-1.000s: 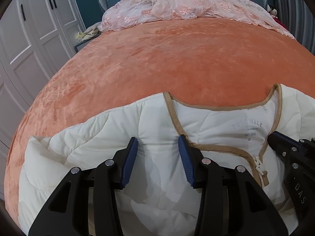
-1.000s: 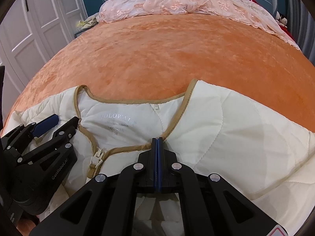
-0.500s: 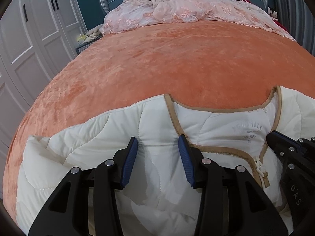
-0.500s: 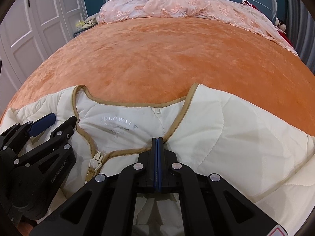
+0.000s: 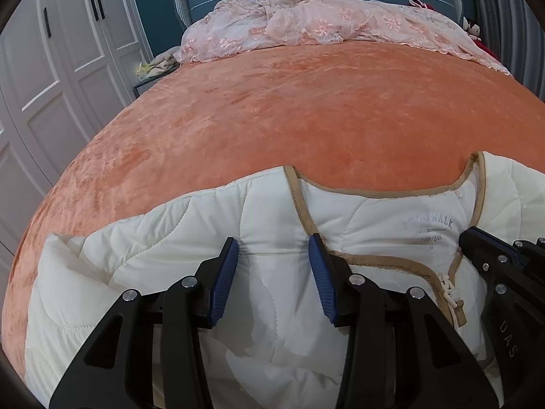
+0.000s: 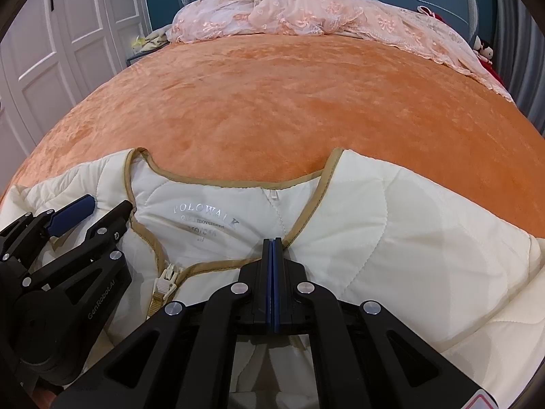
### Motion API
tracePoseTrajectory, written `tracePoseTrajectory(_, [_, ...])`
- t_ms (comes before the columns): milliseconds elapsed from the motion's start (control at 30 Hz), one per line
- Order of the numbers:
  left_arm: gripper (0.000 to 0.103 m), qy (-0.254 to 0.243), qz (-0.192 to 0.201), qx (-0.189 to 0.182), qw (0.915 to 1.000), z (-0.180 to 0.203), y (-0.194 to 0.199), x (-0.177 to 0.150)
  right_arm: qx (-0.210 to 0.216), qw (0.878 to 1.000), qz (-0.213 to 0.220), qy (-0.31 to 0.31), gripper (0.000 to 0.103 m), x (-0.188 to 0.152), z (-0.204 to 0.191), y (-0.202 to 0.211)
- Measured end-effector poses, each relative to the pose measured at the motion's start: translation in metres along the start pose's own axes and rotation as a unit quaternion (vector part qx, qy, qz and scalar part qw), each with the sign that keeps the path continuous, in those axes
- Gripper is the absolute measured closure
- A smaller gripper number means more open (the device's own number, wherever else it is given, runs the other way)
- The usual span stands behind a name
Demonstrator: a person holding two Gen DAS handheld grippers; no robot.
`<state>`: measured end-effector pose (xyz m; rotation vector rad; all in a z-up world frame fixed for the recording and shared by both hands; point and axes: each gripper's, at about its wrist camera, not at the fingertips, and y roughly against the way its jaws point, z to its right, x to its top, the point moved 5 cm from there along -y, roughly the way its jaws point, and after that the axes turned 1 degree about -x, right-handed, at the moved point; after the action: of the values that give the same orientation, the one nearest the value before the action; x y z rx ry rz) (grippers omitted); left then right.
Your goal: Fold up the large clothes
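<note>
Two grippers over the cream quilted jacket [image 5: 272, 211], which lies collar-up on my orange bedspread [image 5: 306, 109]: my left gripper [image 5: 274, 255] has its jaws spread above the shoulder, my right gripper [image 6: 272, 242] has its jaws pressed together, pinching the tan collar trim [image 6: 306, 218] beside the zipper [image 6: 167, 279]

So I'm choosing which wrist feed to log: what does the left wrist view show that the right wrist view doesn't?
Only the left view shows the left gripper from behind, jaws open over the jacket. Only the right view shows the right gripper shut on the tan neckline trim. Both show the zipper pull, the orange bedspread and the pink lace cover.
</note>
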<state>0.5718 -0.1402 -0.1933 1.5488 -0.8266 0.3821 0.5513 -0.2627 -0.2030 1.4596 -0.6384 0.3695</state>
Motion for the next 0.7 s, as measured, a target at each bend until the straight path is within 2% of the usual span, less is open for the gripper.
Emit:
tracePoseTrajectory(267, [0.058,0.006,0.006,0.004,1.0,-0.001,0.001,-0.001,-0.015,1.0,0.006,0.011,0.103,0.0,-0.001,0.002])
tracePoseTrajectory(400, [0.027,0.043,-0.004,0.028,0.9987,-0.02,0.013,-0.001,0.018,0.999,0.021,-0.032,0.103,0.0,0.012,0.02])
tracePoseTrajectory(467, [0.024,0.096,-0.007,0.021,0.9951,-0.042,0.038,-0.009,0.008,0.994,0.069,-0.085,0.088,-0.004,0.035,0.063])
tracePoseTrajectory(533, [0.019,0.14,0.004,-0.024,0.9898,-0.062,0.073,-0.022,0.026,0.986,0.101,-0.132,0.056,-0.017,0.056,0.111])
tracePoseTrajectory(600, [0.009,0.141,0.01,-0.046,0.9889,-0.079,0.108,-0.038,0.047,0.985,0.106,-0.131,0.047,-0.04,0.071,0.157])
tracePoseTrajectory(667, [0.009,0.112,0.0,-0.055,0.9922,-0.098,0.147,-0.066,0.035,0.989,0.101,-0.106,0.038,-0.075,0.087,0.201])
tracePoseTrajectory(700, [0.009,0.099,-0.012,-0.06,0.9932,-0.108,0.164,-0.082,0.021,0.991,0.094,-0.095,0.029,-0.101,0.099,0.227])
